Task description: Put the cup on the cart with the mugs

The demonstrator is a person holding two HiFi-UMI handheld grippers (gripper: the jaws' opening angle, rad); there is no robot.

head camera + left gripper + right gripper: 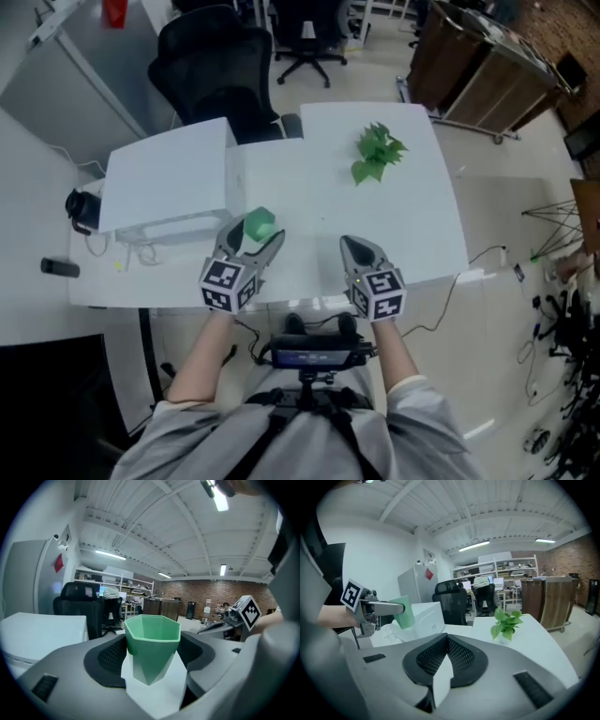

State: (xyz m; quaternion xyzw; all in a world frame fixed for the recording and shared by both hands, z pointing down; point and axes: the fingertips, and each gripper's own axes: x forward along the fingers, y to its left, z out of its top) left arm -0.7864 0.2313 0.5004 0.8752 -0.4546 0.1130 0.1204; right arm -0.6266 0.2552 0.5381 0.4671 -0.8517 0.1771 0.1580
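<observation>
- The green cup (152, 644) stands upright between the jaws of the left gripper (255, 234), gripped at its sides by the pads.
- It is over the white table (309, 197) near the front edge, just beside a white box (169, 178).
- The right gripper (446, 644), apart from the cup, has its jaws closed on nothing.
- A green plant (378, 152) stands farther back.
</observation>
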